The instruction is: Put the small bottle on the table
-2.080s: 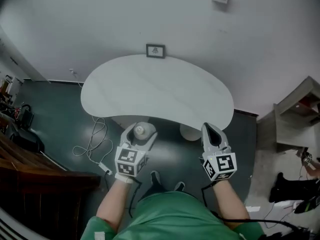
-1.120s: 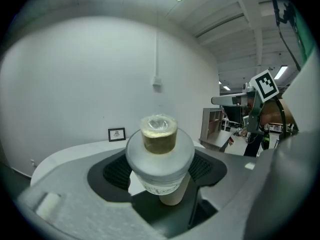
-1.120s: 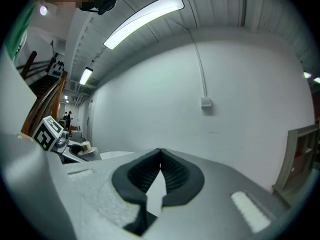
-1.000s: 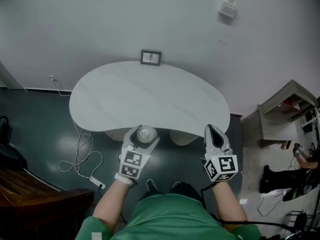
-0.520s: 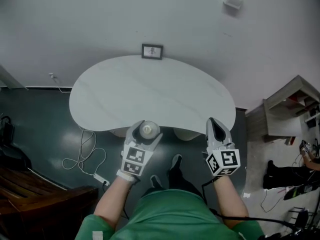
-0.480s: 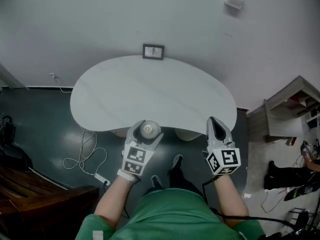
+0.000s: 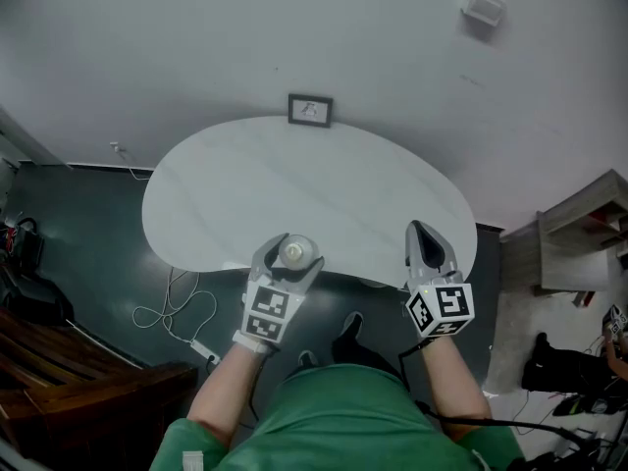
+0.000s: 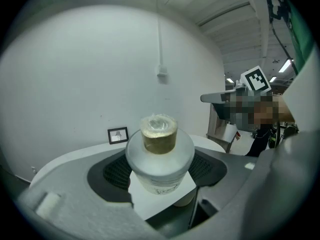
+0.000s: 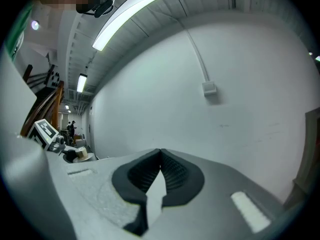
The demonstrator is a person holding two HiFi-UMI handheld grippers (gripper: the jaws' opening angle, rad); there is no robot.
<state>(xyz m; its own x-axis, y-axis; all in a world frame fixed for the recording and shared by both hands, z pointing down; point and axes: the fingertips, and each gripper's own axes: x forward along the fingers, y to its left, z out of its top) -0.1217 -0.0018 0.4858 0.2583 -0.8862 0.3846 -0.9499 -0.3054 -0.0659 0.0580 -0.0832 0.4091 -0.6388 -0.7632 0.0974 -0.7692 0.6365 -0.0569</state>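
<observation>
**While the left gripper (image 7: 292, 254) clamps the small bottle (image 7: 294, 251), the right gripper (image 7: 424, 234) is closed on nothing**

Left gripper view: both dark ribbed pads (image 8: 116, 172) press on the white body of the small bottle (image 8: 159, 160), one on each side. The bottle is upright. It has a tan neck (image 8: 159, 140) with clear film over the mouth and faint print low on the body, too small for me to read.

Head view: the bottle hangs over the near edge of the white kidney-shaped surface (image 7: 294, 180), on my left half. I can't tell from either view whether its base touches the surface or sits just above it. White top shows behind and below the bottle, with dark floor (image 7: 88, 214) nearer to me.

Right gripper view: the jaws are together, the ribbed pads meet along the centre line and nothing is between them. In the head view that gripper points at the near right edge of the surface, well apart from the bottle. Each gripper's marker cube (image 7: 441, 308) faces up toward the head camera.

Other items I can see:
- a small framed picture (image 7: 310, 110) at the far edge of the surface, against the wall (image 7: 294, 27)
- a wall box (image 7: 484, 6) high on the right
- a loose cable (image 7: 172, 302) on the floor to the left of the surface
- a shelf unit (image 7: 579, 238) at the far right
</observation>
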